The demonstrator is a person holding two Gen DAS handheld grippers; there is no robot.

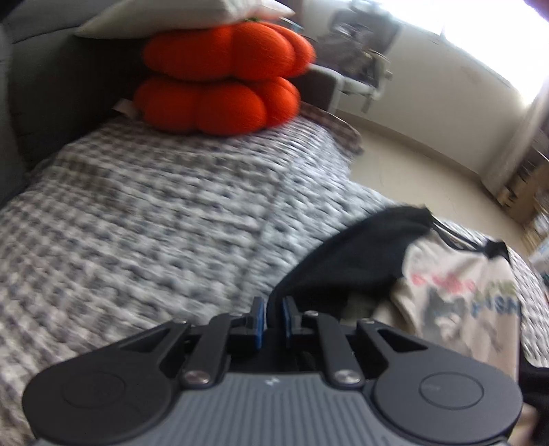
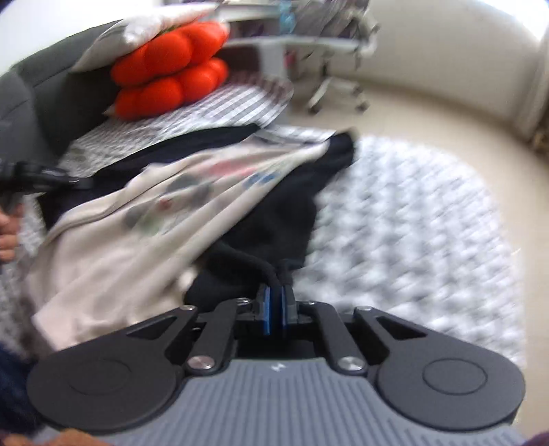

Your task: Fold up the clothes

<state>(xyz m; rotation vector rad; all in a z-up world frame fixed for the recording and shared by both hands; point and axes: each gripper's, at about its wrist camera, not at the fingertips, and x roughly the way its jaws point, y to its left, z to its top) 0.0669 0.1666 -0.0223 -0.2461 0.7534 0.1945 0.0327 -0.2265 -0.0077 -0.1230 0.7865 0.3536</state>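
Black hem of a cream printed shirt (image 2: 137, 233), bunched on a checked bedspread (image 1: 154, 212), is pinched by left gripper (image 1: 273, 319) and right gripper (image 2: 276, 302); thin bites could slip when lifted

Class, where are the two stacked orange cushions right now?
In both wrist views the orange cushions sit upper left, at the far end of the checked blanket, under a white pillow, against grey upholstery.
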